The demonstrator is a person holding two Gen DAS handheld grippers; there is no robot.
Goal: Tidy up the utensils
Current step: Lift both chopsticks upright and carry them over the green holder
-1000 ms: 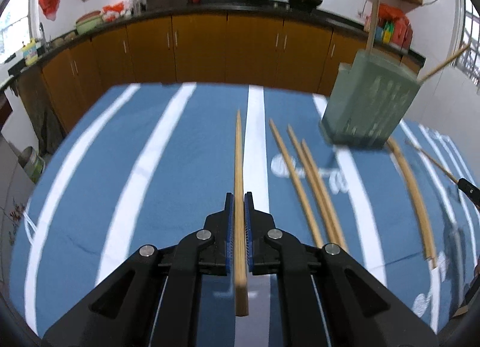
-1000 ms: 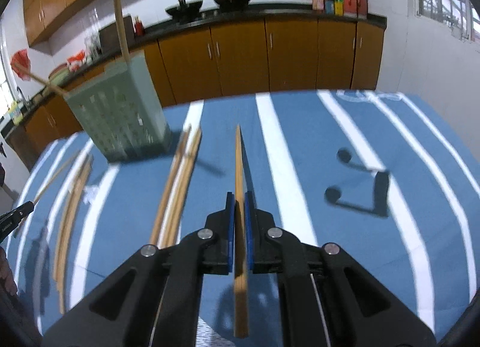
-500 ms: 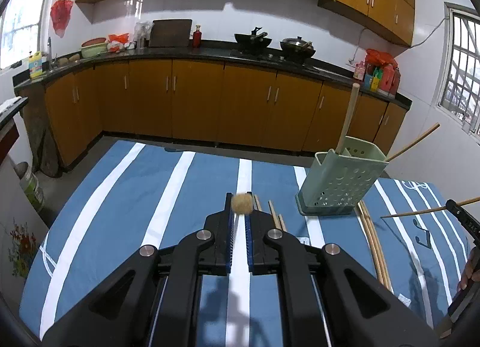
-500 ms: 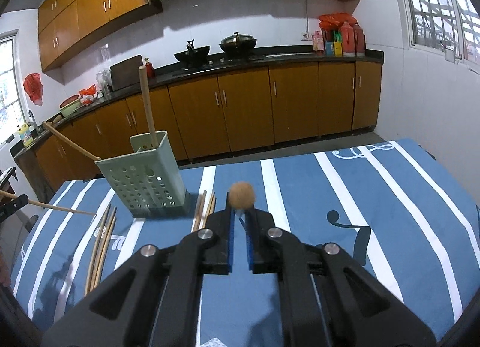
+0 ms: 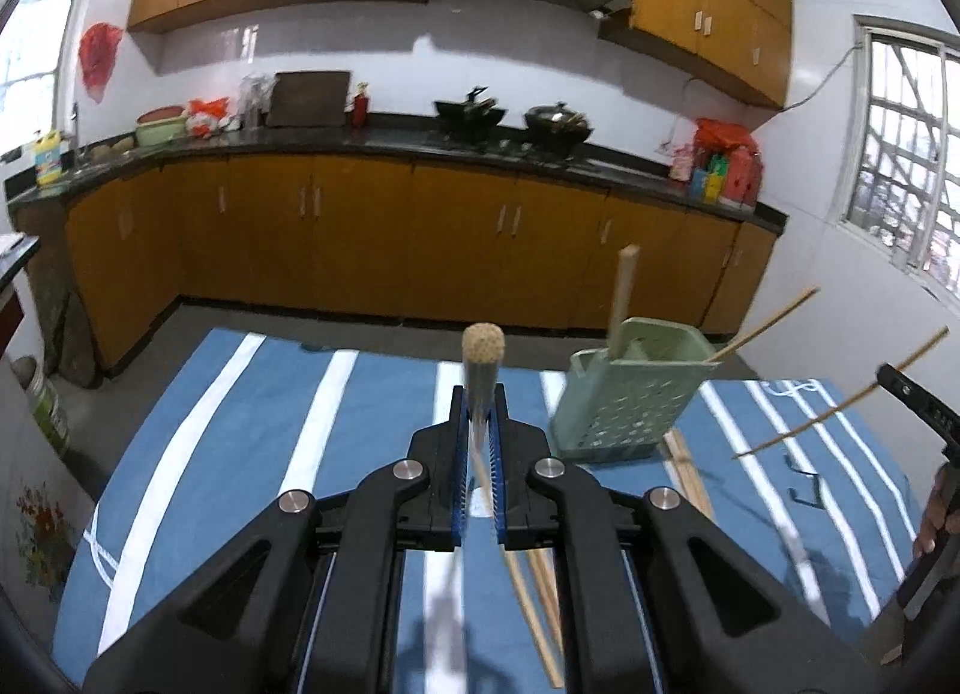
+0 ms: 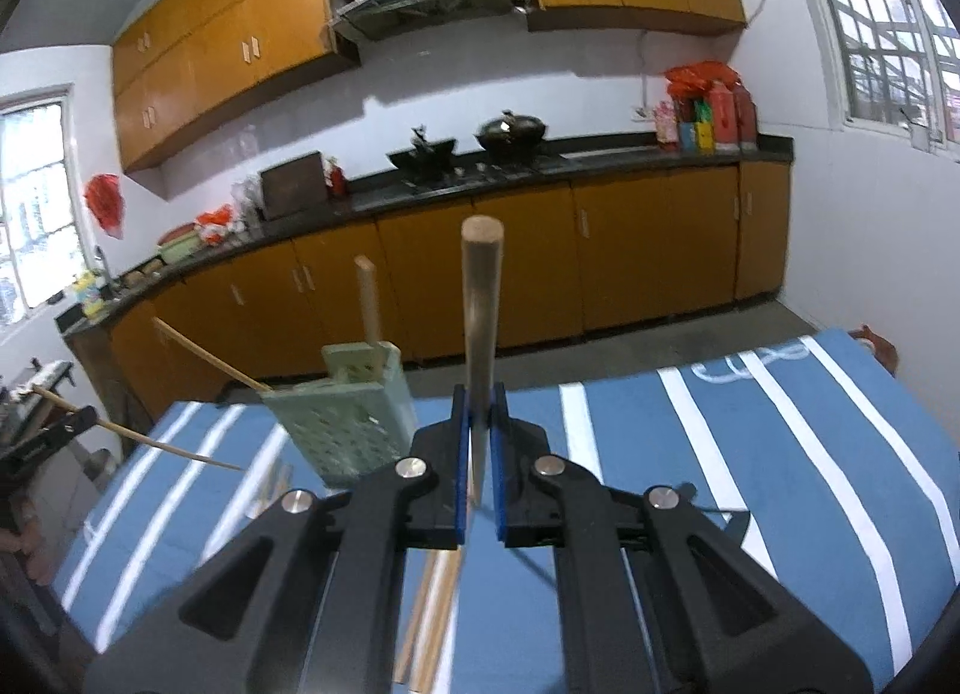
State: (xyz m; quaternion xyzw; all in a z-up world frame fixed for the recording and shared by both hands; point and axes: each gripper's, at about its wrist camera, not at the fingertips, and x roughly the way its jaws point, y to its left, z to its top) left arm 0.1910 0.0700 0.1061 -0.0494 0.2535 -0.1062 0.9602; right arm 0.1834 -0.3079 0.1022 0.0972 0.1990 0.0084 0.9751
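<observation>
Holding one chopstick (image 5: 482,370) clamped in my left claw (image 5: 480,424) and another chopstick (image 6: 480,298) pinched in my right claw (image 6: 479,424), I see both above the striped surface (image 5: 240,424); the green holder (image 5: 630,400) stands ahead with loose chopsticks (image 5: 690,472) beside it.

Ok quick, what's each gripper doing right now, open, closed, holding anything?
Left gripper: closed on a wooden chopstick.
Right gripper: closed on a wooden chopstick.
</observation>
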